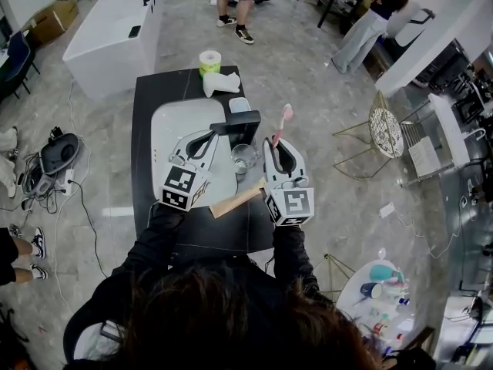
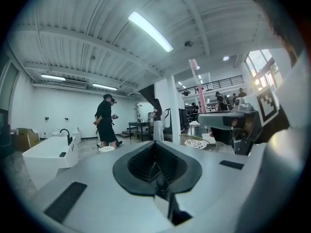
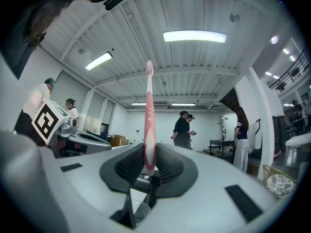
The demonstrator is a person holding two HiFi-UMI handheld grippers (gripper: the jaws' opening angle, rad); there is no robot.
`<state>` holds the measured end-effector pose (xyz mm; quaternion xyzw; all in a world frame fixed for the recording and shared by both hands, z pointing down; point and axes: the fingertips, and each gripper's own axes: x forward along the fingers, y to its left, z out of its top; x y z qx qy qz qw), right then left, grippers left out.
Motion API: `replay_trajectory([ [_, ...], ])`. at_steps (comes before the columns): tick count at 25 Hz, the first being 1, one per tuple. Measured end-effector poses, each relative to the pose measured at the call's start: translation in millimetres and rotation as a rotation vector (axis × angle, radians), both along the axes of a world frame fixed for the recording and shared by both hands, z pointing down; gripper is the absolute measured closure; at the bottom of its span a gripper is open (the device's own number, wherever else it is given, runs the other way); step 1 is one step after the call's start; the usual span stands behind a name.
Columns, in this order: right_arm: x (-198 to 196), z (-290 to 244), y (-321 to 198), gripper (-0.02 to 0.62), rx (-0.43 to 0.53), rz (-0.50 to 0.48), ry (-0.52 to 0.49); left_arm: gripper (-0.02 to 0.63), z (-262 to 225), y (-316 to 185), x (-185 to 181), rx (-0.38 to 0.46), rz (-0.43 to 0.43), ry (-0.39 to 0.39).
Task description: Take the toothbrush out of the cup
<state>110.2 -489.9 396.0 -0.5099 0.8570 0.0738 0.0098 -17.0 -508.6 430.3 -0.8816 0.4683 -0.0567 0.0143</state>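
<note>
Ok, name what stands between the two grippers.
In the head view, the clear cup stands between the left gripper and the right gripper, which holds the toothbrush.

Cup [image 1: 243,158] between left tool [image 1: 213,136] and right tool [image 1: 275,142] on counter [image 1: 142,129]; toothbrush [image 1: 283,122] in right tool.

A black rectangular counter [image 1: 142,129] carries a white oval basin [image 1: 173,122] with a black angular faucet [image 1: 239,126]. 1 yellow-green wrapped paper roll [image 1: 209,60] and a white folded cloth [image 1: 222,83] lie at its far end, and a pale wooden slat [image 1: 235,201] lies near its front edge.
</note>
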Motion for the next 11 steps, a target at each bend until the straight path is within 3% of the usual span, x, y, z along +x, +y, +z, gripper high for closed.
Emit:
replay_trajectory([
  [11, -2.3, 4.4, -5.8, 0.529, -0.003, -0.02, -0.008, 0.598, 1.9, -8.1, 5.0, -0.005, 0.013, 0.002],
])
